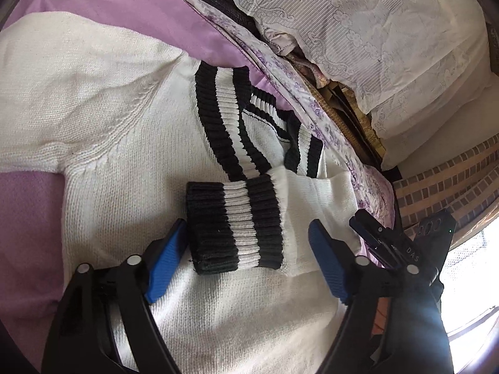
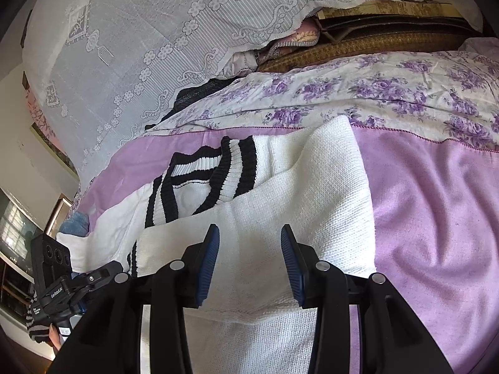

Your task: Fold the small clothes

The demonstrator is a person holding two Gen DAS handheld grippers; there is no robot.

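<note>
**Sleeve Cuff Lay Between the Left Gripper's Pads on a White Sweater**

The left gripper (image 1: 248,258) pointed down at the sweater (image 1: 131,162), its blue pads (image 1: 163,265) standing apart on either side of the black-and-white striped cuff (image 1: 237,227). The left pad sat just beside the cuff's dark end; the right pad stood clear of the sleeve's white knit, so the jaws were released and pressed on nothing. No earlier view was there to compare.

The right gripper (image 2: 249,265) hovered over a folded white sleeve (image 2: 312,199), with its ribbed pads (image 2: 207,268) parted and white knit showing in the gap. Whether those pads touched the cloth could not be told; they did not pinch it.

The sweater lay flat on a lilac bedsheet (image 2: 436,218), its striped collar (image 1: 224,124) towards the far side and one sleeve folded across the chest, cuff near the middle of the body. Beyond the collar ran a purple-flowered quilt (image 2: 389,93), and behind that a white lace cover (image 2: 140,31) was draped over piled things. In the right wrist view the other handheld gripper appeared at the lower left, with a striped sleeve beneath it.
</note>
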